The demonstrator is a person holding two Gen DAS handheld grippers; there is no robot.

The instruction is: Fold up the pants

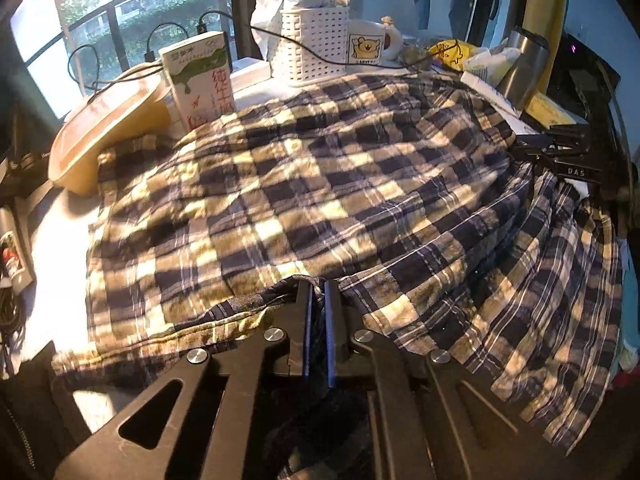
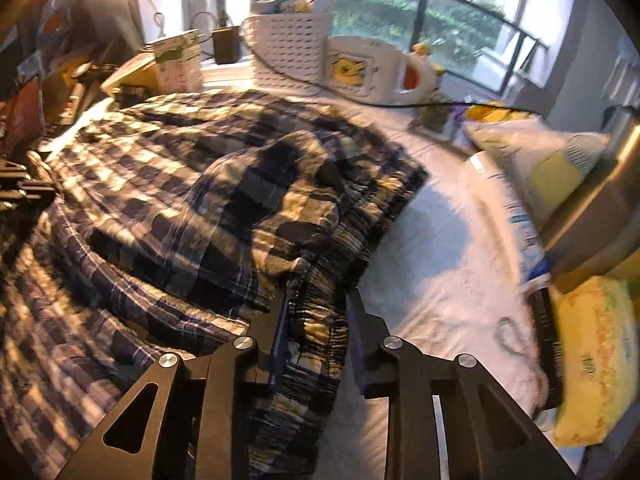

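The plaid pants, navy and cream check, lie spread over a white table, with part hanging off the near right edge. My left gripper is shut on a fold of the pants at their near edge. My right gripper has its jaws partly closed around the gathered elastic waistband; the cloth fills the gap between the fingers. The right gripper also shows in the left wrist view, at the right edge of the pants. The pants fill the left half of the right wrist view.
Along the far edge stand a milk carton, a white perforated basket, a bear mug, a tan tray and cables. At the right are a steel tumbler, packets and a yellow sponge.
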